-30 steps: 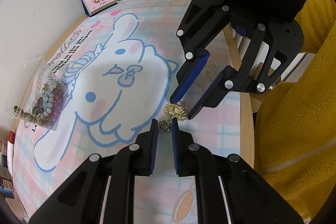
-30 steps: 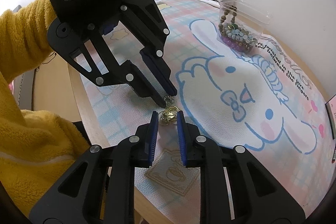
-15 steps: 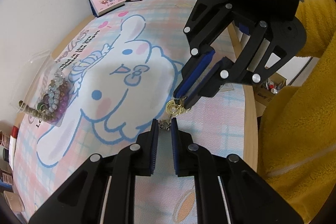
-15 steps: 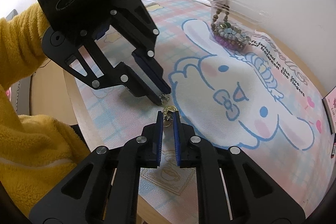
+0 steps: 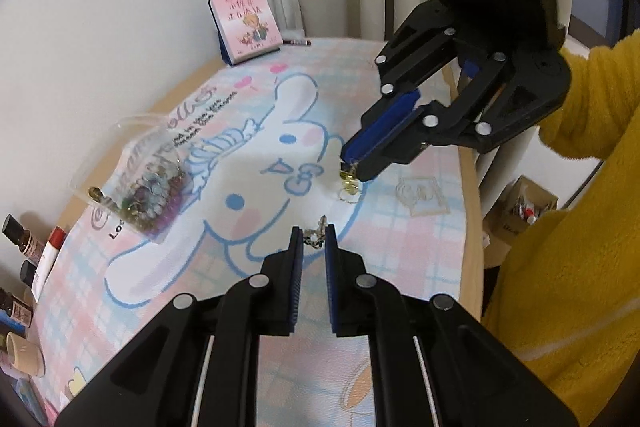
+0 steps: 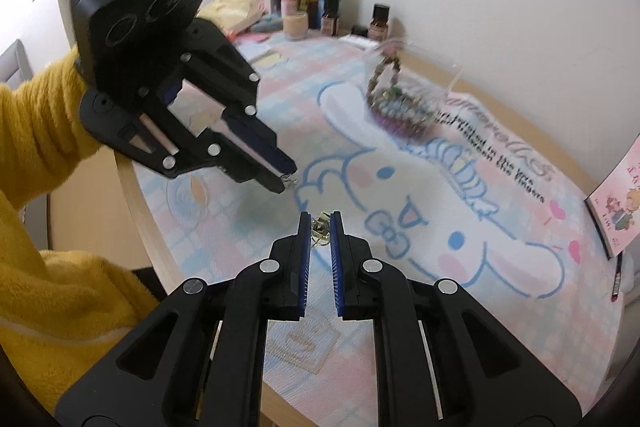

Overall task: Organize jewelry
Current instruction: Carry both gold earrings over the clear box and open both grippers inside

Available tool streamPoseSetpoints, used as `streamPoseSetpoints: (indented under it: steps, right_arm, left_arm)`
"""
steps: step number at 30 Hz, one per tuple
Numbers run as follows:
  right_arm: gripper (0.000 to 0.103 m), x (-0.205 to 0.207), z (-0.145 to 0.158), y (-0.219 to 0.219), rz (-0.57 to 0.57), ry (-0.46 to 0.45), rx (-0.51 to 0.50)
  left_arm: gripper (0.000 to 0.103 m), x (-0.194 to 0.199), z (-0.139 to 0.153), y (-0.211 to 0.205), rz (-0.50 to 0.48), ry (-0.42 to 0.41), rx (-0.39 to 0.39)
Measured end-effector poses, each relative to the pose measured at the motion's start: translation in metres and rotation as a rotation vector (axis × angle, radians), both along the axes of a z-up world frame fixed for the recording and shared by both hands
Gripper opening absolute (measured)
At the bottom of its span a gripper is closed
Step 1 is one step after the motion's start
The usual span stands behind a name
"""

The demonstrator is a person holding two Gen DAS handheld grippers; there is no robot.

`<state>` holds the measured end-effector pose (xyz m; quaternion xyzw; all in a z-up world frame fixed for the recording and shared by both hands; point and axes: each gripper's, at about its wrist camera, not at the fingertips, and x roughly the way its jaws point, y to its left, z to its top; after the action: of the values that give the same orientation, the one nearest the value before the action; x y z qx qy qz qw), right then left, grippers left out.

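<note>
My left gripper (image 5: 313, 233) is shut on a small silver earring (image 5: 316, 235), held above the cartoon-rabbit mat (image 5: 280, 147); it also shows in the right wrist view (image 6: 289, 181). My right gripper (image 6: 320, 227) is shut on a gold earring (image 6: 320, 228), which hangs from its tips (image 5: 348, 183) above the mat. The two grippers are apart, facing each other. A clear plastic bag of bead bracelets (image 5: 148, 187) lies on the mat by the wall; it also shows in the right wrist view (image 6: 400, 103).
A small pink desk calendar (image 5: 250, 21) stands at the far end by the wall. Bottles and jars (image 6: 320, 7) crowd the other end of the table. The wooden table edge (image 5: 470, 227) runs beside my yellow sleeve (image 5: 560, 267).
Both grippers have lifted off the mat and pulled apart, each carrying one earring. The right gripper closed on the gold piece about half a second ago.
</note>
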<state>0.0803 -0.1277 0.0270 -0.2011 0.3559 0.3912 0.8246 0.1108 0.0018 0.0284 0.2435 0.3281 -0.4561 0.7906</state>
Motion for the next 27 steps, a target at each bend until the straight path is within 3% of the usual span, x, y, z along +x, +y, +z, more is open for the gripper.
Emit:
streamPoseSetpoints:
  steps: [6, 14, 21, 27]
  right_arm:
    - [0.009, 0.011, 0.016, -0.003, -0.045, -0.027, 0.046]
    - [0.009, 0.036, 0.043, -0.006, -0.145, -0.024, 0.134]
    - [0.009, 0.066, 0.058, -0.002, -0.236, -0.019, 0.19]
    - [0.009, 0.096, 0.069, 0.001, -0.316, 0.002, 0.232]
  left_arm:
    - [0.011, 0.0, 0.024, 0.012, 0.079, -0.08, -0.094]
    - [0.011, 0.015, 0.04, 0.017, 0.234, -0.151, -0.128]
    - [0.011, 0.044, 0.048, 0.02, 0.44, -0.144, -0.151]
    - [0.011, 0.074, 0.06, 0.038, 0.586, -0.121, -0.232]
